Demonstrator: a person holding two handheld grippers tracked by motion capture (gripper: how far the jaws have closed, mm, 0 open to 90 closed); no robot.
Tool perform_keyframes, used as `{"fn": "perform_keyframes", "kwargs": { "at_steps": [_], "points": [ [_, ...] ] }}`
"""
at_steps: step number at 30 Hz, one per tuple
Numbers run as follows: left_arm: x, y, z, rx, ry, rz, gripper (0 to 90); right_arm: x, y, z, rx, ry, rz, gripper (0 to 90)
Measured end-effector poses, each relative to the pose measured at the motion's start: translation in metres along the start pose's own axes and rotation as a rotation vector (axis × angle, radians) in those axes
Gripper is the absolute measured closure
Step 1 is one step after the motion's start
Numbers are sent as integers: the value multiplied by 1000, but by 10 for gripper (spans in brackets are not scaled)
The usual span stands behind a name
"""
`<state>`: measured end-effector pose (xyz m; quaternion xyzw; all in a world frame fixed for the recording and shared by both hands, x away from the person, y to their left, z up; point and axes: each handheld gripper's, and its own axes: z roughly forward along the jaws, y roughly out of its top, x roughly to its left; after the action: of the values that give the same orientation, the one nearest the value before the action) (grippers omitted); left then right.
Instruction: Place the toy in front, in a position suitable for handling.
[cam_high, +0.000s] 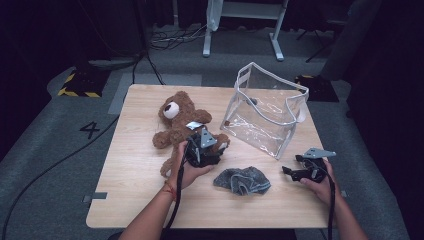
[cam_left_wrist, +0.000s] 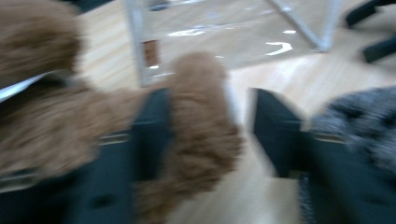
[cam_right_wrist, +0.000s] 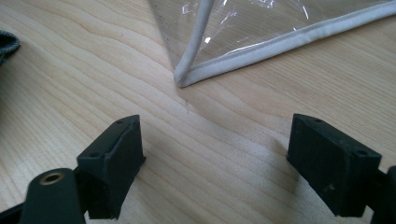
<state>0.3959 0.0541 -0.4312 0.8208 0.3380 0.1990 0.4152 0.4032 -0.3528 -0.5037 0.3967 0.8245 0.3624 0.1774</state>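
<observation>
Wooden table (cam_high: 135, 200) | left hand-held gripper (cam_left_wrist: 210, 135) spread around teddy bear (cam_high: 175, 122) limb; right hand-held gripper (cam_right_wrist: 215, 163) spread

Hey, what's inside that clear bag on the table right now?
Nothing that I can see: the clear bag stands upright and looks empty through its walls. The teddy bear and grey cloth lie outside it on the table.
</observation>
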Motion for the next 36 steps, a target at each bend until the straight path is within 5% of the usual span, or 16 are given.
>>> {"fn": "perform_keyframes", "kwargs": {
  "at_steps": [3, 5, 10, 15, 18, 26, 32, 36],
  "points": [
    [11, -3, 5, -1, -47, -34, 810, 0, 0, 0, 0, 0, 0, 186],
    [12, -5, 4, 1, -61, -45, 876, 0, 0, 0, 0, 5, -5, 186],
    [8, -4, -5, -9, -74, -17, 890, 2, -1, -1, -1, 34, -28, 188],
    [2, -8, -18, -33, -151, -42, 893, 10, 4, -10, -2, 130, -54, 239],
    [-3, -10, -21, -36, -160, -41, 893, 18, 9, -16, -22, 177, -79, 239],
    [-22, -11, -37, -24, -201, 12, 892, 74, 35, -29, -101, 295, -242, 226],
    [-37, -10, -42, -4, -237, 37, 891, 105, 47, -20, -112, 351, -310, 220],
    [-44, -10, -43, -1, -251, 34, 889, 114, 52, -12, -104, 357, -316, 191]
  ]
}}
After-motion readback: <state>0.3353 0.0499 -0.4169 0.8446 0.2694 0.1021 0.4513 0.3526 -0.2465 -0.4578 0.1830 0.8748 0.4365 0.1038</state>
